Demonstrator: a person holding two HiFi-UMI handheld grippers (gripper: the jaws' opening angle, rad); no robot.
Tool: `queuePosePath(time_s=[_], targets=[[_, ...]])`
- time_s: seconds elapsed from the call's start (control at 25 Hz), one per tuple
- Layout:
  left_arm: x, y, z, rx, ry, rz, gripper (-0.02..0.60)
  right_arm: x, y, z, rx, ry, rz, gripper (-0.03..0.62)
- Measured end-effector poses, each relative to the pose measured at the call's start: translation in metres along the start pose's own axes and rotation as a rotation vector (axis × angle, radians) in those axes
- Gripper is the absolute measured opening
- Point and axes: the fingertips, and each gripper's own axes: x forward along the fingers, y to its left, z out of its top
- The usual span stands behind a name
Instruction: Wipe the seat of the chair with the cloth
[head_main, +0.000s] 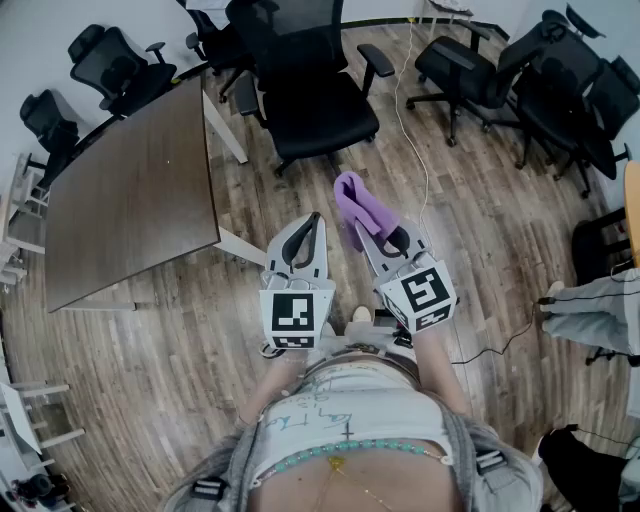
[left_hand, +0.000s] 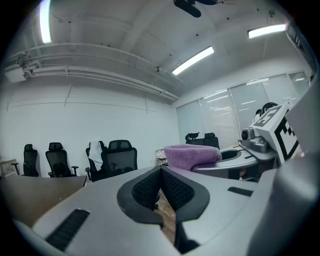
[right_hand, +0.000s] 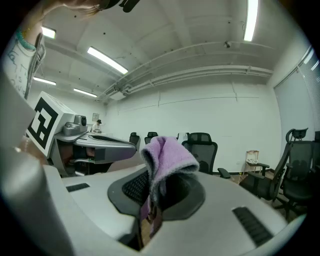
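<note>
One fuzzy purple cloth (right_hand: 169, 154) sits pinched in right hand-held gripper (head_main: 370, 229); left hand-held gripper (left_hand: 160, 173) closed.

Purple cloth (head_main: 357, 207); black chair (head_main: 318, 105); dark brown table (head_main: 130, 190); streaky brown plank floor (head_main: 480, 250); grey left claw (head_main: 314, 224) and right claw (head_main: 372, 236), black-and-white patterned cubes (head_main: 296, 318).

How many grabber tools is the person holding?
2. The left gripper, shut with nothing in it, is at the left; the right gripper, beside it, is shut on the purple cloth.
</note>
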Motion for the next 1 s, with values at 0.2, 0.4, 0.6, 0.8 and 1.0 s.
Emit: queuePosePath(time_s=[0.2, 0.4, 0.6, 0.8, 1.0], targets=[[0.002, -0.008, 0.000, -0.004, 0.003, 0.009, 0.003, -0.007, -0.009, -0.001, 0.024, -0.028, -0.001, 0.048], [0.003, -0.016, -0.004, -0.017, 0.017, 0.026, 0.003, -0.014, -0.017, -0.006, 0.029, -0.030, 0.027, 0.048], [-0.005, -0.020, -0.009, -0.042, 0.021, 0.069, 0.003, -0.017, -0.018, -0.012, 0.009, -0.013, 0.050, 0.048], [-0.005, -0.021, -0.015, -0.045, 0.038, 0.088, 0.003, -0.019, -0.020, -0.016, 0.022, -0.017, 0.059, 0.048], [0.007, -0.017, -0.014, -0.060, 0.033, 0.084, 0.003, -0.008, -0.030, -0.020, 0.028, -0.005, 0.061, 0.048]])
